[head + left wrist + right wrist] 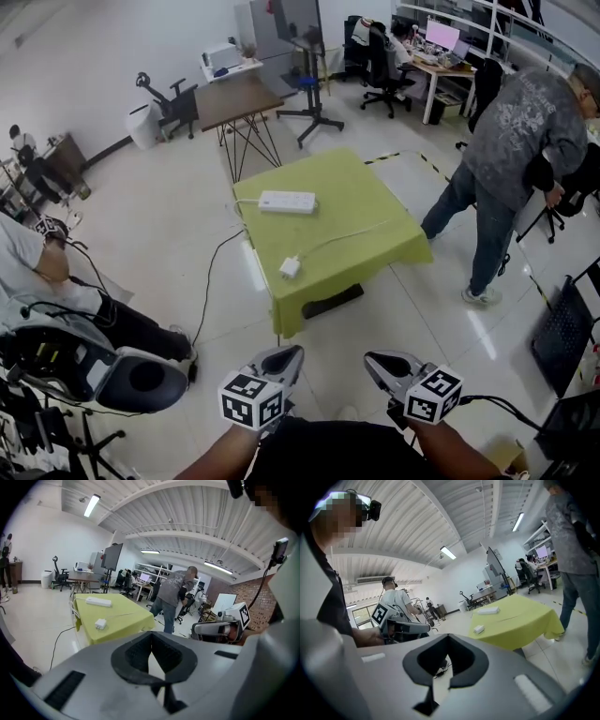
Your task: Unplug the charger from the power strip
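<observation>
Your left gripper [289,357] and right gripper [375,362]: fingers pressed together on both, nothing pinched, well short of the green surface [370,202]. Charger [290,267] lies near its front edge. Power strip [287,202] sits further back, apart.

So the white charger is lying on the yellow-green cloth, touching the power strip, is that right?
Not touching. The charger lies on the yellow-green cloth apart from the power strip, nearer the cloth's front edge. The head view shows the gap between them.
</observation>
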### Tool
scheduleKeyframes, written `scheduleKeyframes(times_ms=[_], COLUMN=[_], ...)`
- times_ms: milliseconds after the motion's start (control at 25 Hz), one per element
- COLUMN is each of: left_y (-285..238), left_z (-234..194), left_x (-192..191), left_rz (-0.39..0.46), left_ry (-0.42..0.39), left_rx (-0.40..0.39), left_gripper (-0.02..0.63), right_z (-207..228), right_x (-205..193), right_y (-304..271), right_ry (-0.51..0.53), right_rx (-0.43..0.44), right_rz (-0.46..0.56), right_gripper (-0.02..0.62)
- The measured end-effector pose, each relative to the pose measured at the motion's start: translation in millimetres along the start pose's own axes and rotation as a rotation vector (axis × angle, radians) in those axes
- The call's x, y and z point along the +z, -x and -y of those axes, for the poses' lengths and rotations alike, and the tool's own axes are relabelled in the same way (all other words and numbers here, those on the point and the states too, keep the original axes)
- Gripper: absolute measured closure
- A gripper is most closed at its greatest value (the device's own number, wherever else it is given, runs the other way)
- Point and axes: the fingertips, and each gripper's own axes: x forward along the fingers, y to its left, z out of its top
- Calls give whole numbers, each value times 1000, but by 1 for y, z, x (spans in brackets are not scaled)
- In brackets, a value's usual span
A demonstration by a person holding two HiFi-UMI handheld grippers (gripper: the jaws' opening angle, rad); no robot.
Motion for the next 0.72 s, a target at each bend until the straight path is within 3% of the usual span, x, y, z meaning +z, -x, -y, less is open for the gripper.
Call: scheduleKeyframes(times_ms=[400, 720], left_y=[5, 5], left_z=[-20, -30], left_x=[3, 6], left_rz=[-6, 5], left_ry=[2, 15], left_rx=[-45, -26], left_gripper=[598, 600], right_z=[-6, -1], right_x=[6, 5], right_y=[-22, -25], right_ry=[26, 20], right_rx=[-52, -60], right_rz=[-24, -24], right_gripper=[595, 595])
